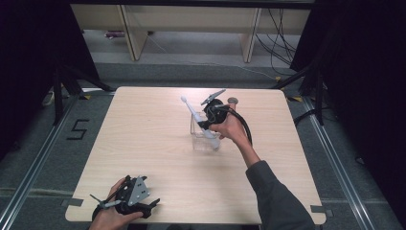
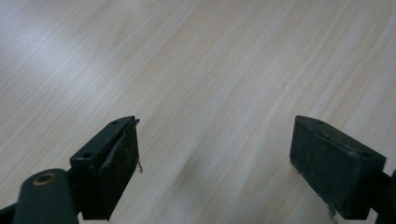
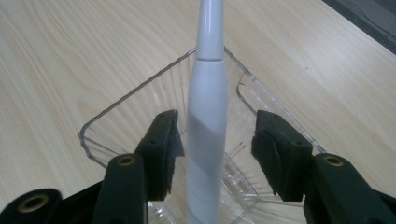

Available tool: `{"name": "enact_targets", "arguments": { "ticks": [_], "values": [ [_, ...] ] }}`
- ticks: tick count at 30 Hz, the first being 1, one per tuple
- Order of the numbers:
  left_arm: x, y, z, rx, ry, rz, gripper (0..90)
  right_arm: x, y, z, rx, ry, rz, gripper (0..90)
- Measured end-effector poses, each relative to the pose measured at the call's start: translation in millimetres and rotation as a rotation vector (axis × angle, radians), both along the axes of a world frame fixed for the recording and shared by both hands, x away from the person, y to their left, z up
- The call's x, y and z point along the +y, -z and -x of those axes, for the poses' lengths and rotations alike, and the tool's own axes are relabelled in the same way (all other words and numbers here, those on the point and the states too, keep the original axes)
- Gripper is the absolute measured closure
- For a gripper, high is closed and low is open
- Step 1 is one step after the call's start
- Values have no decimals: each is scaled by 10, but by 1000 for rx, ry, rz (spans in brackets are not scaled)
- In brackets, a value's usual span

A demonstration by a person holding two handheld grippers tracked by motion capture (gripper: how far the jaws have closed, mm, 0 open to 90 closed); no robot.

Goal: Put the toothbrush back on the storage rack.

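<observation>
Right gripper [image 3: 212,149] stood part-open, pads apparently clear of the white toothbrush [image 3: 207,116] leaning in the clear container [image 3: 112,112]; careless withdrawal might tip both; left gripper [image 2: 215,158] idled wide, empty.

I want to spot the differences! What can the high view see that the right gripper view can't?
High view alone: the whole table, the person's sleeve, the left hand-held gripper near the front edge, and the floor. Right gripper view alone: a close look at ridges in the clear box and the gap between one pad and the toothbrush. Both: toothbrush, box, right hand-held gripper, wooden tabletop.
</observation>
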State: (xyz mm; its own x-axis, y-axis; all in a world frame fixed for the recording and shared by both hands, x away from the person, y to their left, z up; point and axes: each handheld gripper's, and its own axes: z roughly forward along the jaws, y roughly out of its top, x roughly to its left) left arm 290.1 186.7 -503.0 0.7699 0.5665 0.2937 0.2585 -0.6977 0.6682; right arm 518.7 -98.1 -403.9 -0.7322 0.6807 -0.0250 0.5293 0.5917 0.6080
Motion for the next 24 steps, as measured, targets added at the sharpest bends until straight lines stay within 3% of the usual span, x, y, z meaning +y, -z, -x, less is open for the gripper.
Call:
{"name": "enact_targets", "arguments": {
  "ticks": [2,3,4,7,9,12,13,15,18,19,24],
  "values": [
    [1,1,-1,0,-1,1,151,-31,-7,1,-14,-20,-24,477],
    [2,0,-1,2,0,0,151,-57,7,-23,-57,-61,-20,467],
    [2,1,-2,-1,-1,1,151,-53,-1,9,-22,-22,-36,458],
    [1,0,2,-2,-4,3,151,-90,26,-3,-46,-23,-50,445],
    [2,-1,3,0,-1,2,151,-119,18,-4,-34,-29,-50,435],
    [1,0,-1,-2,-1,1,151,-124,15,14,-30,15,-65,423],
    [2,0,0,-1,-1,1,151,-139,-4,9,-34,-8,-56,419],
    [1,1,-1,-1,-1,1,151,-139,-24,31,-28,15,-64,410],
    [3,-2,0,5,4,1,151,-141,-29,47,-55,-4,-66,402],
    [3,-3,0,6,4,2,151,-148,-52,63,-35,-3,-65,398],
    [4,0,-1,6,3,4,151,-178,-98,105,-52,-12,-70,381]
  ]
}}
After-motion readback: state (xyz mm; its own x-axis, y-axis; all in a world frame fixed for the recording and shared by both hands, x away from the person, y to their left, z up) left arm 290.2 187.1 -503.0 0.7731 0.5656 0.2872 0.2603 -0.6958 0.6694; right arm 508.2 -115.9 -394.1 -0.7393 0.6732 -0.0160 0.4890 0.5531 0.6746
